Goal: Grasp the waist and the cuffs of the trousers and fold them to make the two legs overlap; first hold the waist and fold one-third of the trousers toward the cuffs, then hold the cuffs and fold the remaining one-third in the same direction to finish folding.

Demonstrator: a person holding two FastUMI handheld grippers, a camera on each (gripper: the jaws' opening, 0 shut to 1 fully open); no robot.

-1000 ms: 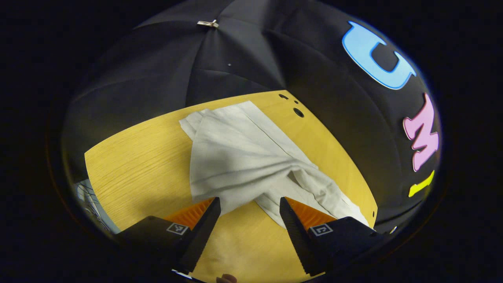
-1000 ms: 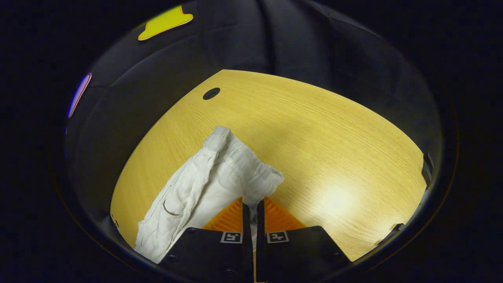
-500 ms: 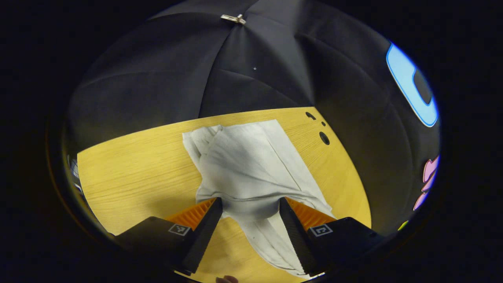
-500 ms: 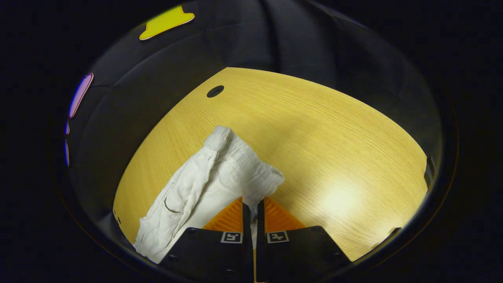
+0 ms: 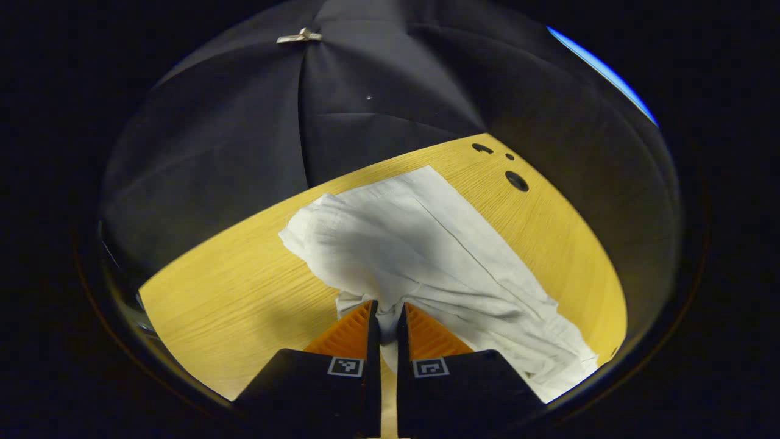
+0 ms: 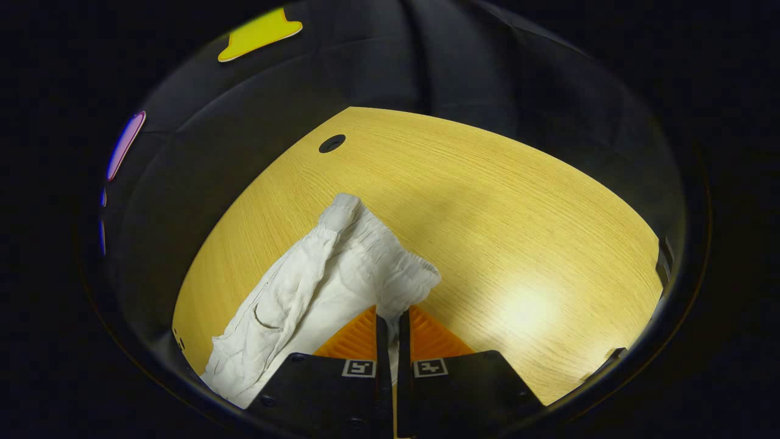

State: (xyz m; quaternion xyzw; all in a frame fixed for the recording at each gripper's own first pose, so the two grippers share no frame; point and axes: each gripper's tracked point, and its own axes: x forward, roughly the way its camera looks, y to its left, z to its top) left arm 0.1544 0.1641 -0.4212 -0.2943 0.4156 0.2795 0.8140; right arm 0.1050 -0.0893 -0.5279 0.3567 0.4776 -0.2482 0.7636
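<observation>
The wooden table [image 6: 487,201] takes most of the space in front of me, and the white trousers [image 5: 426,244] lie on it, rumpled and not yet flat. In the left gripper view they stretch away from my tool toward the far edge, where a straight hem [image 5: 390,183] shows near some small holes [image 5: 517,180] in the board. In the right gripper view the gathered waist [image 6: 390,256] lies just ahead of my tool. My left gripper [image 5: 387,317] is pressed together with a bit of the cloth pinched between its fingers. My right gripper [image 6: 390,323] is also closed, and white cloth shows in the thin gap, so I judge it pinches the trousers near the waist. I think the step in hand is to bring one leg over the other. To do it well, I should lift both ends to the same height, keep the cloth lightly tight between my two tools, and lay it down with the edges matching, because loose cloth will wrinkle. On each finger there is a small square marker [image 5: 345,366], but I see no brand name or words that I can read.
</observation>
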